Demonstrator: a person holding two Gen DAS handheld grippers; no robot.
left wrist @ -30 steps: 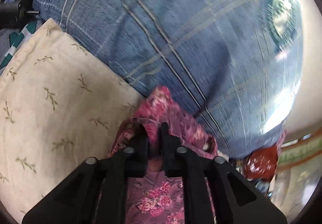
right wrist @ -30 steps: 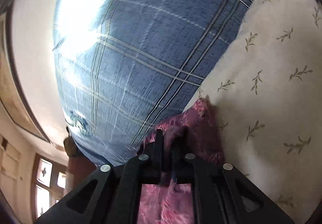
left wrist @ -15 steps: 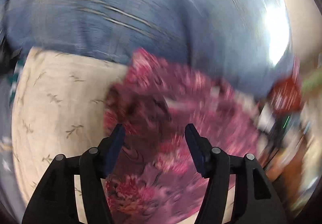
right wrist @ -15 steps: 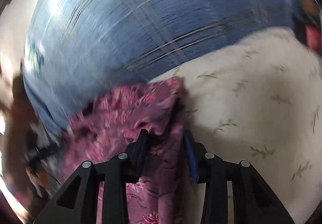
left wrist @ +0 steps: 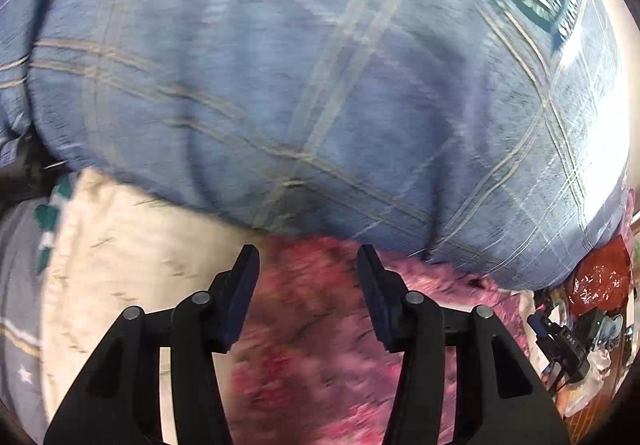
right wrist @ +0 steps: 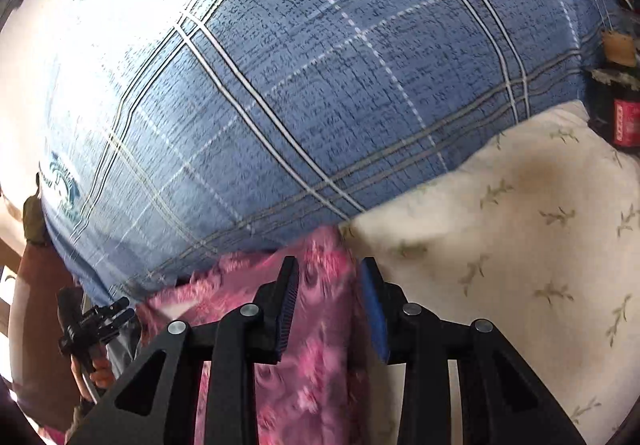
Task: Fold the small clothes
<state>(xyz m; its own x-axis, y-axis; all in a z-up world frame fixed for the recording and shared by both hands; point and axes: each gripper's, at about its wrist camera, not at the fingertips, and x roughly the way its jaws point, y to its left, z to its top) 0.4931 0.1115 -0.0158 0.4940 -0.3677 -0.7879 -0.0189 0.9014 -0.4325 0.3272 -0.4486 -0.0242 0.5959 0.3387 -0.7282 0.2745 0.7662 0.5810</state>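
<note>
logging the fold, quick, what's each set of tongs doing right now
Left tongs: open, over the pink floral garment, holding nothing.
Right tongs: open, garment between them, not gripped.

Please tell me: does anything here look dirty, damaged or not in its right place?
One thing: the cream leaf-print cloth has a brownish stain near its far edge by the blue plaid bedding. The pink floral garment lies on it, under both open grippers, with no visible damage.

Each black claw [left wrist: 307, 285] [right wrist: 329, 299] has silver screws and ribbed blue pads [right wrist: 289, 305].
</note>
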